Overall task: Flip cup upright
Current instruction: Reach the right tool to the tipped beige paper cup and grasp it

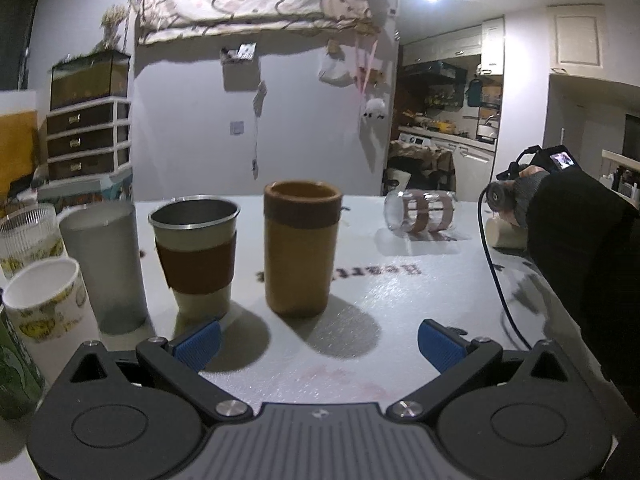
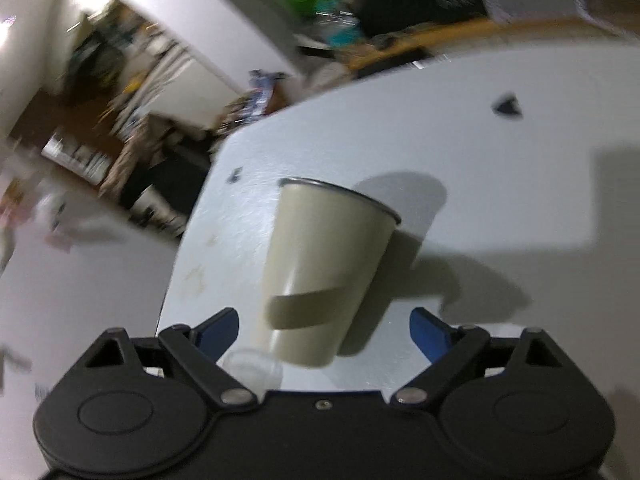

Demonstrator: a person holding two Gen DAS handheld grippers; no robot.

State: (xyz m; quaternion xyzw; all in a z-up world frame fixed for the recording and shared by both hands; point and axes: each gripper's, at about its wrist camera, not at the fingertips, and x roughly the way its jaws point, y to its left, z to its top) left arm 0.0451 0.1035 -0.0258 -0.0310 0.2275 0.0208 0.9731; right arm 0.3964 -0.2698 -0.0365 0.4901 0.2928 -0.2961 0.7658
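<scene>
Right gripper is spread wide, blue pads either side of the cream metal cup, nothing clamped yet. The cup lies on its side on the white surface, base nearest the gripper, steel rim pointing away, and the whole view is smeared with motion blur. Just under the cup's base sits a small clear round thing, too blurred to name.

Over on the other side, the left gripper hangs open and empty, just in front of the tall brown cup. Left of that cup stands the steel cup with a brown sleeve, then a frosted grey tumbler and a printed paper cup. Beyond and right of the brown cup lies a tipped glass jar.

The danger, as I read it: the tapered cup can roll or squirt out if the pads close low on the narrow base, and a hurried swing could send it skidding.
</scene>
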